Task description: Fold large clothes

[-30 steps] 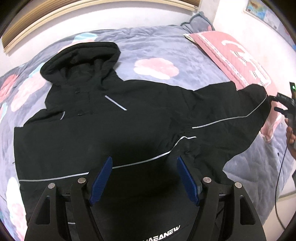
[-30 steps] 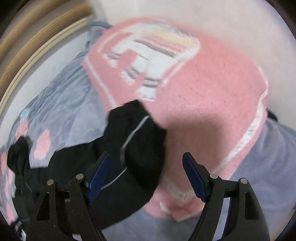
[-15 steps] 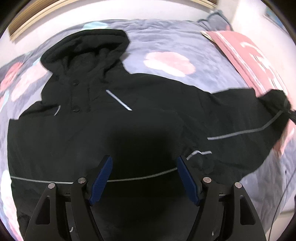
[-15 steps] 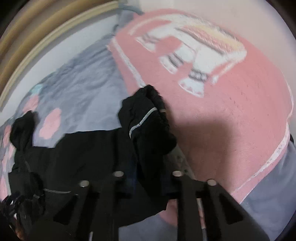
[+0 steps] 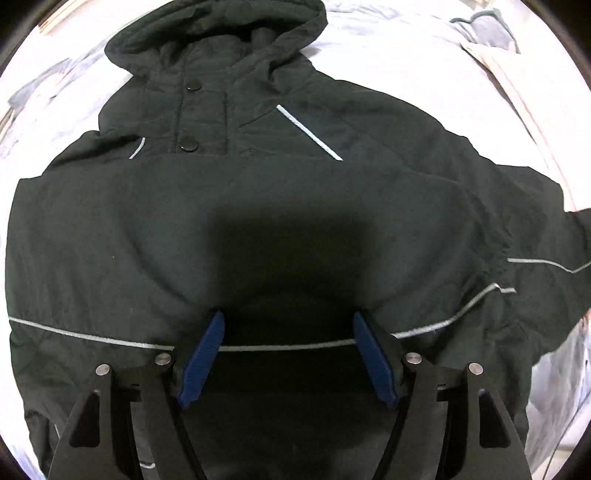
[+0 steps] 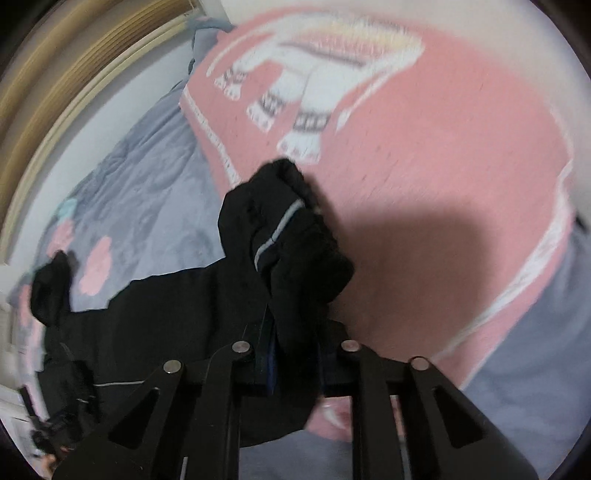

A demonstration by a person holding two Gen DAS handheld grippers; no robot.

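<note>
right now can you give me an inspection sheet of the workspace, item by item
surface: grey-lilac bedspread with pink flower prints, bed fully covered
job's things: black hooded jacket with grey reflective piping spread front up, hood at the far end; its sleeve cuff is bunched and raised over the pillow
clutter: pink quilted pillow with a white animal print at the bed's edge
grippers: left gripper open, blue pads low over the jacket's lower front, gripping nothing; right gripper shut on the sleeve cuff, its jaws having just closed and then eased slightly
cables: nothing seen
surroundings: wooden frame along a pale wall beyond the bed
</note>
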